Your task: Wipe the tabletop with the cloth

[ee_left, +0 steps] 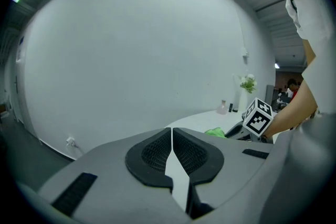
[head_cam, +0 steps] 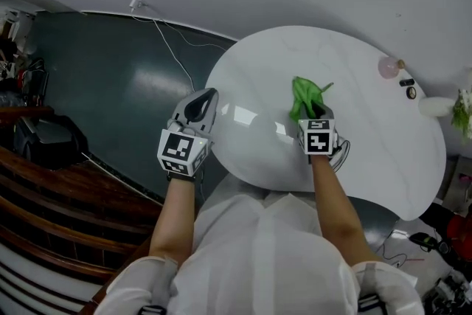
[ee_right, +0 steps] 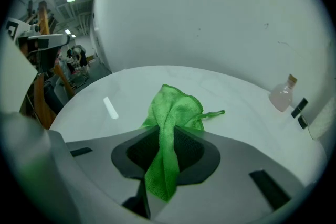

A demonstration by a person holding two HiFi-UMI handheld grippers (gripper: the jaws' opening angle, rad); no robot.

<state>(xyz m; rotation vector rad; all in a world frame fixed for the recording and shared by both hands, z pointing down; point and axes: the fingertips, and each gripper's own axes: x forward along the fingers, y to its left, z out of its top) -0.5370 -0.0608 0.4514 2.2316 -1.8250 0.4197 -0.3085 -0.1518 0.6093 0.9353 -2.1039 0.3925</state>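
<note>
A green cloth [head_cam: 304, 96] [ee_right: 173, 113] lies bunched on the round white tabletop [head_cam: 369, 136], near its middle. My right gripper [head_cam: 316, 114] [ee_right: 167, 157] is shut on the cloth, which runs up between its jaws and spreads onto the table ahead. My left gripper [head_cam: 200, 105] [ee_left: 171, 152] is held off the table's left edge, over the dark floor, jaws pressed together with nothing between them. In the left gripper view the cloth [ee_left: 215, 132] and the right gripper's marker cube [ee_left: 258, 117] show at the right.
At the table's far right edge stand a small pink bottle [head_cam: 389, 67] [ee_right: 283, 93], two small dark items [head_cam: 408, 87] and a white vase with a plant [head_cam: 450, 108]. A white cable [head_cam: 173, 48] runs across the dark floor. Wooden furniture [head_cam: 44, 188] is at the left.
</note>
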